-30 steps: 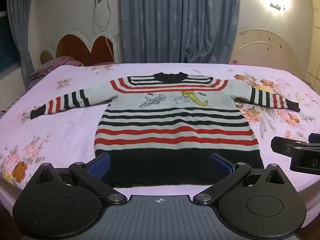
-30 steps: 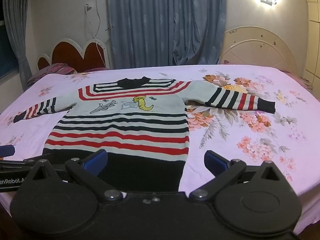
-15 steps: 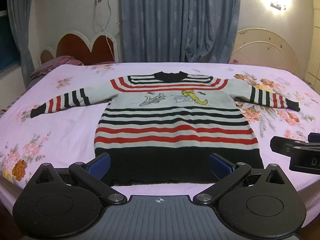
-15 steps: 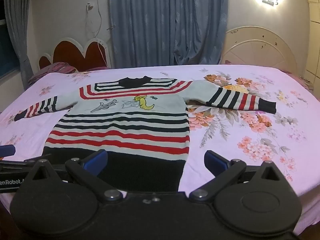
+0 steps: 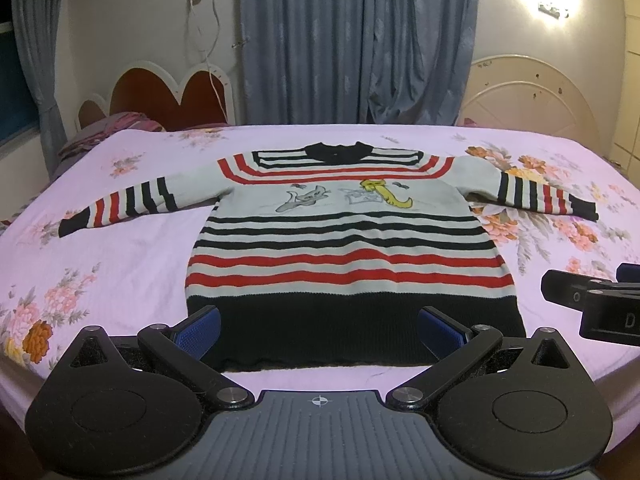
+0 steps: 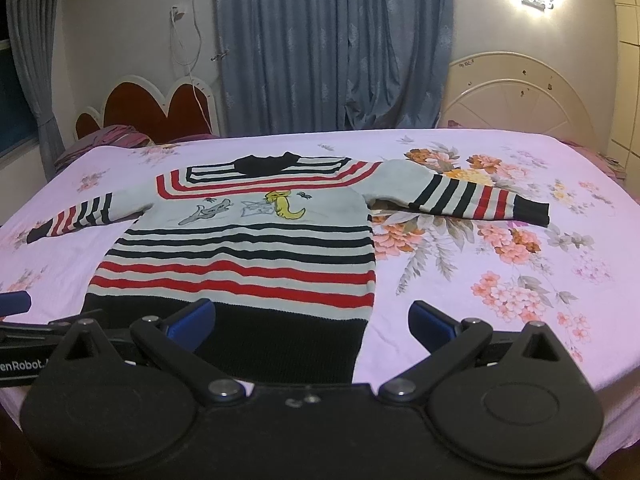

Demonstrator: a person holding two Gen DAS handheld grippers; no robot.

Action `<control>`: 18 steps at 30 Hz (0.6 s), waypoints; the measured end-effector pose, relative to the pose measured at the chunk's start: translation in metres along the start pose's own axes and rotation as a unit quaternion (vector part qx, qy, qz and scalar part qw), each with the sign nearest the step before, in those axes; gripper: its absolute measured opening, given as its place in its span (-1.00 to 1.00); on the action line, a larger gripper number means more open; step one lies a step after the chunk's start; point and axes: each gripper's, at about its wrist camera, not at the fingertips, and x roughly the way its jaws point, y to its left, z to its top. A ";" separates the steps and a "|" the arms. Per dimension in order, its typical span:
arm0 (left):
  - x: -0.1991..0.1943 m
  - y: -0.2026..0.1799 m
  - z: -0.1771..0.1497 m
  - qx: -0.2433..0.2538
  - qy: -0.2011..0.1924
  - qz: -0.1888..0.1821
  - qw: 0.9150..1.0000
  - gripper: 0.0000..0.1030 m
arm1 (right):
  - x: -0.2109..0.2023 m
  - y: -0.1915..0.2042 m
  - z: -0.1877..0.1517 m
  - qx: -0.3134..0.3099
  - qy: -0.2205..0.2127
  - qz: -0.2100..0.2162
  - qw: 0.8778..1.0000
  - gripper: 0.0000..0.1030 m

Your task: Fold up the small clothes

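Note:
A small striped sweater (image 5: 344,236) in grey, black and red with a cartoon print lies flat on the bed, front up, both sleeves spread out sideways; it also shows in the right wrist view (image 6: 248,252). My left gripper (image 5: 320,326) hovers open over the sweater's black hem, nothing between its blue pads. My right gripper (image 6: 312,320) is open too, near the hem's right corner. The right gripper's fingers (image 5: 592,300) show at the right edge of the left wrist view.
The bed (image 5: 120,256) has a pink floral sheet. A red heart-shaped headboard (image 5: 168,100) and a pillow stand at the far left, blue curtains (image 5: 356,48) behind, a cream round headboard (image 5: 528,100) at the far right. The bed's near edge runs just under both grippers.
Both grippers have drawn back and risen very slightly, so the sweater's hem sits a little further up in view. The sweater itself has not moved.

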 end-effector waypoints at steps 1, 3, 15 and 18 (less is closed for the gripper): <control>0.000 0.000 0.000 0.000 0.000 0.000 1.000 1.00 | 0.000 0.000 0.000 0.000 0.000 0.000 1.000 0.99; 0.000 0.000 0.000 0.000 0.000 0.000 1.000 1.00 | 0.000 0.000 0.000 0.000 -0.001 0.000 1.000 0.99; -0.001 0.001 0.003 0.002 0.001 -0.001 1.000 1.00 | -0.001 0.002 0.001 -0.001 0.000 0.000 1.000 0.99; -0.001 0.002 0.003 0.001 0.002 -0.001 1.000 1.00 | -0.001 0.003 0.001 -0.001 0.000 0.000 1.000 0.99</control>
